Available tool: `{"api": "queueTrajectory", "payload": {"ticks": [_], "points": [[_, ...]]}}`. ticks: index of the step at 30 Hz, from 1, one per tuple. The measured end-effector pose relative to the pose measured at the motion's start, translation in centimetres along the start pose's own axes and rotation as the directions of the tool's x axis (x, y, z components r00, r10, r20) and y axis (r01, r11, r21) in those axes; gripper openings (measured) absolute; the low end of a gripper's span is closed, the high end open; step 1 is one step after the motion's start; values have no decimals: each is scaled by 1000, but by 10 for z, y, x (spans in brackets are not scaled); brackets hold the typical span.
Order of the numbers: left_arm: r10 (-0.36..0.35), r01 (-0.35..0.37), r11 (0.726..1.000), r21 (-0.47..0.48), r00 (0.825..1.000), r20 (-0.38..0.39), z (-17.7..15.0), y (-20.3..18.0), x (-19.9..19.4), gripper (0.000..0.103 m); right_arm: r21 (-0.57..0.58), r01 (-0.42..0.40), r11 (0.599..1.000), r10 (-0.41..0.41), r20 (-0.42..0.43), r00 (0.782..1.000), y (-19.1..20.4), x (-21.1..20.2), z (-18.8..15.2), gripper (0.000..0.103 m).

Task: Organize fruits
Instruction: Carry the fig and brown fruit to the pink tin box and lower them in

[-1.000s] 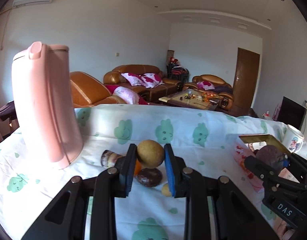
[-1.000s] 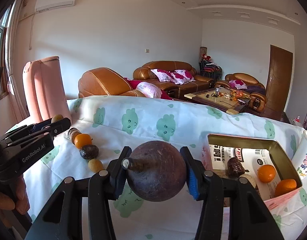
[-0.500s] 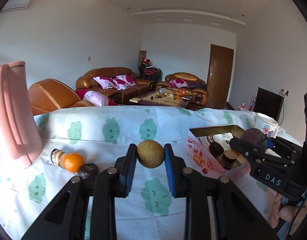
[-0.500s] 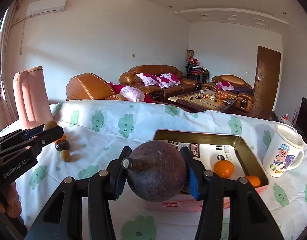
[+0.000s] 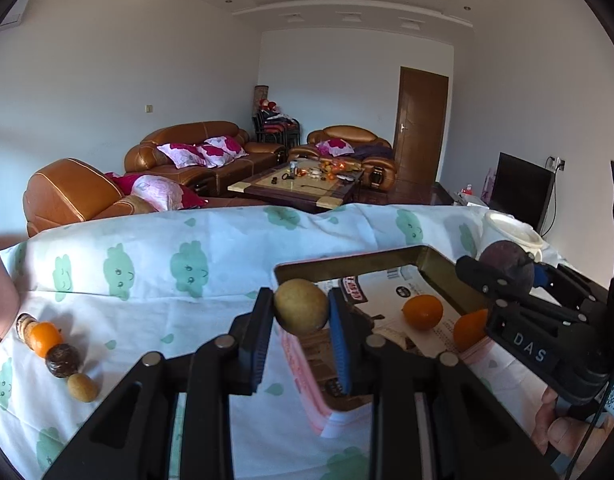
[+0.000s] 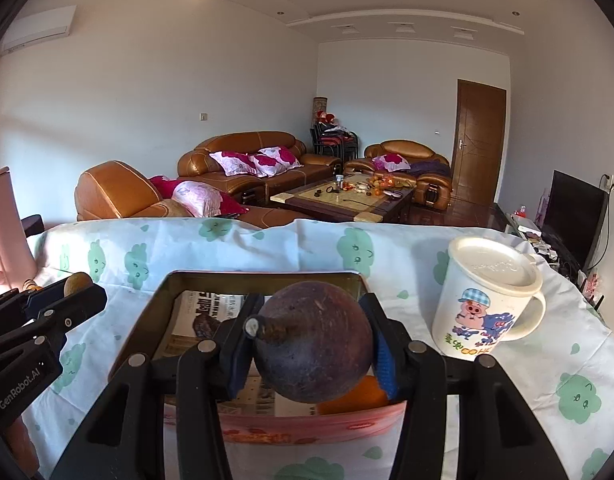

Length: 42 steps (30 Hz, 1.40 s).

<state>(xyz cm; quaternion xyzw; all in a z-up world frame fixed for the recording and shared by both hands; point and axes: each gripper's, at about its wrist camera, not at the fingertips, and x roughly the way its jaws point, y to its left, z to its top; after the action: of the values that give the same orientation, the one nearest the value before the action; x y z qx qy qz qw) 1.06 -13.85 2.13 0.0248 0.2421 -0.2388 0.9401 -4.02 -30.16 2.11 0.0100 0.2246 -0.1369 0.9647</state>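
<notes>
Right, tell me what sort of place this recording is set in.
Most likely a home living room: brown leather sofas with floral cushions, a low coffee table and a television by the wall. The fruit sorting happens on a table under a cloud-print cloth.

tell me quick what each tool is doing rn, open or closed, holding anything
Left tool: closed on the small yellow-brown fruit.
Right tool: closed on the dark purple round fruit.
</notes>
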Motion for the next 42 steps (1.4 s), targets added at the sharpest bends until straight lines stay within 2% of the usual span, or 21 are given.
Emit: {"api": "queueTrajectory", "payload": {"ticks": [8, 14, 22, 28, 34, 37, 39, 40, 41, 42], "points": [[-50, 50, 999, 7, 998, -41, 9, -34, 29, 29, 25, 37, 999, -35, -70, 997, -20, 17, 0, 52], [-42, 42, 999, 3, 995, -88, 8, -39, 45, 29, 12, 32, 999, -30, -111, 993, -20, 30, 0, 52], [-29, 29, 1000, -3, 993, -110, 7, -38, 50, 29, 14, -17, 1000, 19, -154, 988, -19, 40, 0, 52], [-28, 27, 1000, -12, 993, -117, 7, -36, 49, 29, -11, -72, 997, 70, -155, 985, -12, 40, 0, 52], [-39, 35, 999, -31, 992, -116, 5, -33, 45, 30, 29, -122, 992, 125, -140, 982, -15, 39, 0, 54], [-35, 29, 998, -53, 992, -124, 8, -28, 39, 48, 76, -155, 985, 164, -127, 978, -22, 38, 1, 55], [-18, 8, 996, -86, 993, -118, 9, -20, 34, 79, 126, -177, 976, 192, -114, 975, -29, 36, 1, 55], [-4, -7, 994, -105, 994, -107, 9, -16, 29, 87, 152, -186, 971, 203, -102, 974, -33, 34, 2, 55], [11, -22, 992, -122, 995, -94, 10, -12, 25, 100, 174, -194, 965, 211, -85, 974, -37, 32, 2, 59], [22, -33, 990, -136, 996, -82, 10, -9, 21, 103, 194, -198, 961, 214, -64, 975, -40, 29, 3, 67]]}}
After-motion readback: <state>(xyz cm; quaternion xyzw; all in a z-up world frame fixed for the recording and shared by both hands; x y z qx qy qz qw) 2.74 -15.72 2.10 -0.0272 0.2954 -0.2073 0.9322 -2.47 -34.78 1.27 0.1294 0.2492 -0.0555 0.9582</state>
